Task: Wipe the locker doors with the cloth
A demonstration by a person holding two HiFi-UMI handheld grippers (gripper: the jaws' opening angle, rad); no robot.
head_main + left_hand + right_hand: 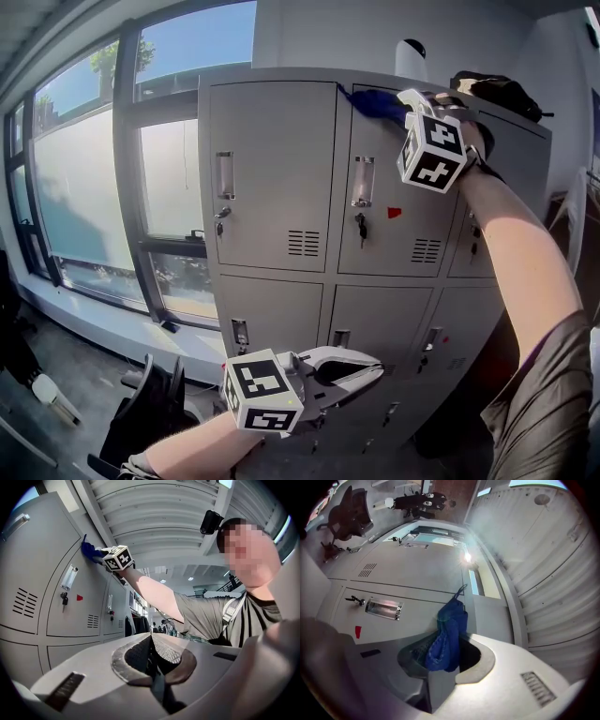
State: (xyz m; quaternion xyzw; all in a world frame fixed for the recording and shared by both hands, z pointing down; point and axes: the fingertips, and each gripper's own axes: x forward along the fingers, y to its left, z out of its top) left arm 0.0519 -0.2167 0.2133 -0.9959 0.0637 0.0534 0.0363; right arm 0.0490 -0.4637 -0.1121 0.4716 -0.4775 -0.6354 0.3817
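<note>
Well, my right gripper (455,641) is raised high and its jaws are closed on the blue cloth (450,625), which is bunched between the pads and sticks out beyond the tips. From the head view, the cloth lies against the upper left corner of the middle upper door (384,187) of the grey lockers (272,169), just under the top edge. The right gripper view confirms the pinch but gives little of the surroundings, only the handle recess (383,608), a key (355,601) and a small red sticker (357,631) on that same door. My left gripper (151,641) hangs low in front of the lower row of doors, well apart from the cloth. In its own view the two ribbed pads meet at the tips and there is nothing between them. This view also shows what the others do not: my right arm (154,592) stretched up to the door from the side (the marker cube (117,557) is just beside the cloth). Only the head view shows the large window (94,169) at the left of the lockers and a black bag (497,94) lying on top of them.
</note>
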